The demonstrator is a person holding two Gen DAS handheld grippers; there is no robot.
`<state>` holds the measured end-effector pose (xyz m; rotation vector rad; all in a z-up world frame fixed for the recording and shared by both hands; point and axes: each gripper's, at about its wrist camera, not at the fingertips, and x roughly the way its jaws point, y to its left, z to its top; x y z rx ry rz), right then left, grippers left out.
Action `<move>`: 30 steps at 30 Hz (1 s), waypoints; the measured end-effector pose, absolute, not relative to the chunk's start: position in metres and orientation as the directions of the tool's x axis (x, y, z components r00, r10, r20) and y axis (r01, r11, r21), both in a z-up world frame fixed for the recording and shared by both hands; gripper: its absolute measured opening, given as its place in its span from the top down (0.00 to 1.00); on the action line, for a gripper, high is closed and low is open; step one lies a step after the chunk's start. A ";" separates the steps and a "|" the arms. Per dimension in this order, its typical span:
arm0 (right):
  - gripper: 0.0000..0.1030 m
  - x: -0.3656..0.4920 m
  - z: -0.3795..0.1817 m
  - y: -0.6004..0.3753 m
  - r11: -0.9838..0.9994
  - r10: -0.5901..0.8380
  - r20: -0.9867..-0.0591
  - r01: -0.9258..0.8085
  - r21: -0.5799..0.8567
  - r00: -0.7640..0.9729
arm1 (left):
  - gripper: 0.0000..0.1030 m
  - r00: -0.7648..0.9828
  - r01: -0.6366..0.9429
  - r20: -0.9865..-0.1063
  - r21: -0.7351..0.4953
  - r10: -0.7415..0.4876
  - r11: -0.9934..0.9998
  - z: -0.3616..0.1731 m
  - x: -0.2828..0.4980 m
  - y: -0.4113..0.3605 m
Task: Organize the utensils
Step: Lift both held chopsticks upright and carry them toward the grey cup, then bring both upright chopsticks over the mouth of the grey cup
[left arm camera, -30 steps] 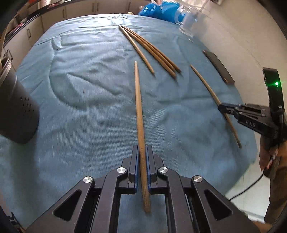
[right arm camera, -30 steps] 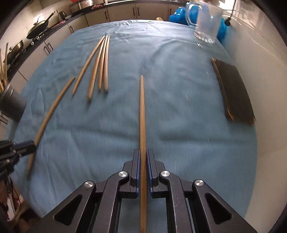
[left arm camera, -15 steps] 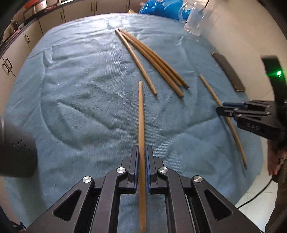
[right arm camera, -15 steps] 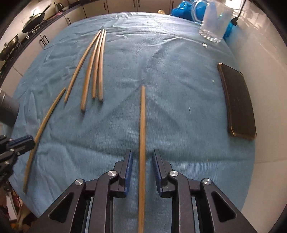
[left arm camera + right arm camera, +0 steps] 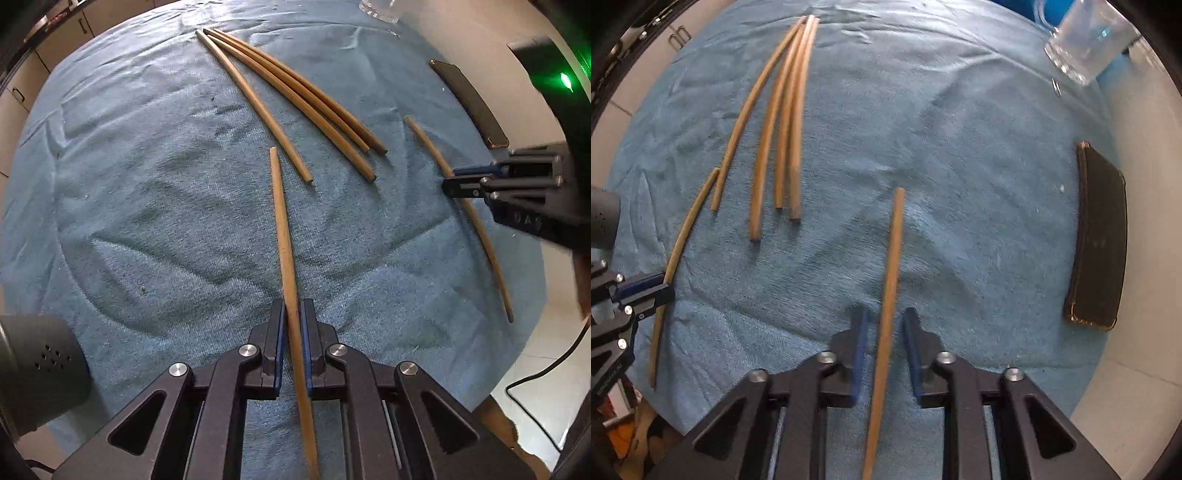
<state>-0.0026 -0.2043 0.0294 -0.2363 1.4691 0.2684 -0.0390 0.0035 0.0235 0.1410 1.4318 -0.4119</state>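
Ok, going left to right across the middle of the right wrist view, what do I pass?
Dark container → left gripper with its held chopstick → four loose chopsticks → centre chopstick at the right gripper → dark flat case.

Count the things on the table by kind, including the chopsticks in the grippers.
Wooden chopsticks: 6
Glass mug: 1
Dark flat phone-like slab: 1
Dark perforated utensil holder: 1
Total: 9
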 end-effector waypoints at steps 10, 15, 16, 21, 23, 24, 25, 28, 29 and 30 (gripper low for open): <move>0.93 -0.051 0.048 -0.210 0.960 0.151 -0.942 -0.270 0.068 0.300 | 0.94 0.354 0.289 -0.902 -0.147 -0.248 0.946 0.050 -0.088 0.038; 0.93 -0.083 0.069 -0.215 0.955 0.237 -0.880 -0.267 0.132 0.411 | 0.94 0.488 0.268 -0.834 -0.137 -0.257 0.954 0.078 -0.122 0.052; 0.93 -0.090 0.075 -0.214 0.952 0.254 -0.862 -0.268 0.144 0.438 | 0.94 0.507 0.260 -0.822 -0.142 -0.260 0.955 0.083 -0.126 0.054; 0.93 -0.127 0.104 -0.204 0.937 0.329 -0.784 -0.286 0.201 0.527 | 0.94 0.591 0.223 -0.760 -0.167 -0.270 0.960 0.106 -0.145 0.066; 0.93 -0.134 0.113 -0.199 0.934 0.338 -0.756 -0.297 0.198 0.560 | 0.94 0.633 0.205 -0.728 -0.171 -0.264 0.964 0.116 -0.157 0.072; 0.93 -0.137 0.117 -0.196 0.931 0.348 -0.739 -0.305 0.201 0.576 | 0.94 0.649 0.198 -0.715 -0.171 -0.260 0.965 0.116 -0.160 0.069; 0.93 -0.136 0.117 -0.190 0.928 0.359 -0.726 -0.311 0.207 0.587 | 0.94 0.663 0.192 -0.704 -0.170 -0.255 0.967 0.118 -0.163 0.068; 0.93 -0.148 0.131 -0.180 0.915 0.396 -0.677 -0.327 0.236 0.620 | 0.94 0.720 0.165 -0.657 -0.149 -0.222 0.975 0.131 -0.179 0.077; 0.93 -0.152 0.134 -0.176 0.912 0.405 -0.664 -0.332 0.242 0.628 | 0.94 0.737 0.157 -0.642 -0.145 -0.213 0.977 0.135 -0.184 0.080; 0.93 -0.154 0.139 -0.172 0.908 0.414 -0.650 -0.339 0.246 0.637 | 0.94 0.750 0.151 -0.628 -0.144 -0.209 0.978 0.138 -0.189 0.084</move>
